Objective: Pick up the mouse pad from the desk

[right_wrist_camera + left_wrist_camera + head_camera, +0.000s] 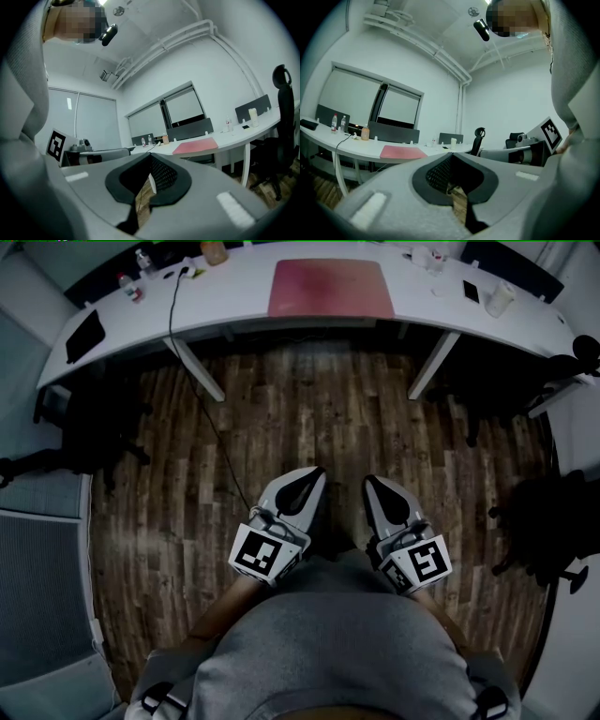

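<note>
Head view looks down on the pink mouse pad (pixel 331 287), flat at the middle of the curved white desk (pixel 234 296), its near edge just short of the front rim. Wooden floor (pixel 319 399) lies open between desk and person, with a black cable (pixel 200 399) trailing across its left. The left gripper (pixel 313 476) and right gripper (pixel 371 484) sit side by side at the waist, jaws pressed together and empty, well apart from the pad.

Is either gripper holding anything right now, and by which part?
Nothing is held. The left gripper and right gripper are shut and empty; the mouse pad lies on the desk.
</note>
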Demonstrator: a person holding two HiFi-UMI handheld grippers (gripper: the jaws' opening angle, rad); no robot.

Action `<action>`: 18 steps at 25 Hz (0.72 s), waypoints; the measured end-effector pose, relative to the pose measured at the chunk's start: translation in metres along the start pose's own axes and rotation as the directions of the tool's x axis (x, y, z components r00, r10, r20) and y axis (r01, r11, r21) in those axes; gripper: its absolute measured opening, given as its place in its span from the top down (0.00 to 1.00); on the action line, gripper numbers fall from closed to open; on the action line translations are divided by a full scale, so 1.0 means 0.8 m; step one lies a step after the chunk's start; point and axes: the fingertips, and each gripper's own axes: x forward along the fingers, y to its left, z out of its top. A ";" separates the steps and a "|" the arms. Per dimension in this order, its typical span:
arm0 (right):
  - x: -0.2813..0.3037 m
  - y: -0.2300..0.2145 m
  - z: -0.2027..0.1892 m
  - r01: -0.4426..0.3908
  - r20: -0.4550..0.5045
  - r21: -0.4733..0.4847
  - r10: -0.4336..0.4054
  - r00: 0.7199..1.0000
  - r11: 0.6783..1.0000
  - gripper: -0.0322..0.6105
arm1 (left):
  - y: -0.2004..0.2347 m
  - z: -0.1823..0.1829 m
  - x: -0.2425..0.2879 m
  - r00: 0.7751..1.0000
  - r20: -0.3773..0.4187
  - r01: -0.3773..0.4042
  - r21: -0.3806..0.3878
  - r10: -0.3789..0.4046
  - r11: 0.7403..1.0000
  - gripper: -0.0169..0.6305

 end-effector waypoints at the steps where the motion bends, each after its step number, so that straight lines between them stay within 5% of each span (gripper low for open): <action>1: 0.002 0.005 -0.001 0.004 0.002 0.007 -0.004 1.000 1.000 0.95 | 0.003 -0.001 -0.002 1.000 -0.005 0.003 -0.001 -0.003 1.000 0.97; 9: 0.002 0.001 -0.017 0.055 -0.029 0.026 -0.054 0.998 0.998 0.95 | 0.012 -0.010 0.007 0.999 -0.019 0.040 -0.020 -0.041 0.999 0.97; 18: 0.052 -0.063 -0.012 0.044 -0.011 0.039 -0.044 0.999 0.998 0.95 | 0.051 -0.017 0.074 0.999 -0.025 0.025 -0.017 -0.025 1.000 0.97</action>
